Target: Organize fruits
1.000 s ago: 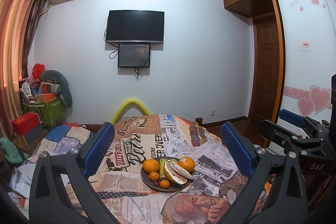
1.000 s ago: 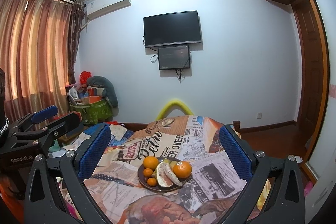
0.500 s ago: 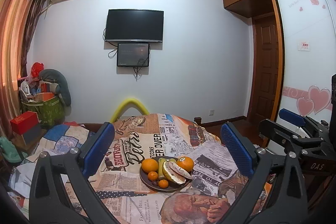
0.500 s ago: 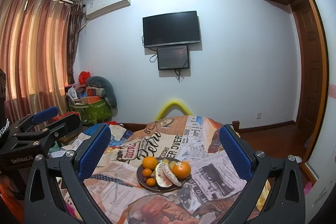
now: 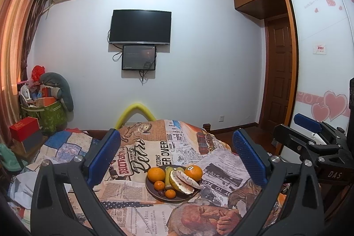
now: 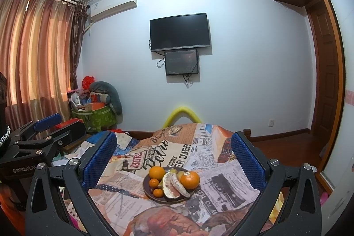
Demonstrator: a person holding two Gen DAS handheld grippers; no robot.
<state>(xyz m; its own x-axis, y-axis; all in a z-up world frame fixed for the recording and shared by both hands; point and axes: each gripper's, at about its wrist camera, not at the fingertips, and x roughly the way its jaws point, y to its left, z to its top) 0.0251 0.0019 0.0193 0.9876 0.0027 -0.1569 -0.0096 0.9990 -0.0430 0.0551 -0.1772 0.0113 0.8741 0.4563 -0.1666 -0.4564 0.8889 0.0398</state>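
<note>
A dark round plate point(image 5: 152, 190) point(image 6: 147, 191) of fruit sits on a newspaper-print cloth. On it lie two big oranges point(image 5: 156, 174) point(image 6: 189, 179), small mandarins point(image 5: 170, 193) point(image 6: 158, 192), peeled pomelo pieces point(image 5: 184, 180) point(image 6: 173, 185) and green fruit point(image 5: 168, 171). My left gripper point(image 5: 176, 147) is open and empty, held back from the plate and above it. My right gripper point(image 6: 173, 145) is open and empty at the same stand-off. Each gripper shows at the edge of the other's view.
The patterned cloth point(image 5: 154, 147) covers a table or bed. A yellow foam arch point(image 5: 137, 113) rises behind it. A green bin of clutter point(image 5: 50, 116) and a red box point(image 5: 24, 128) stand at the left. A wardrobe and door point(image 5: 278, 81) are at the right.
Both views shift very slightly; the plate sits a touch lower left in frame. Both grippers stay open and empty.
</note>
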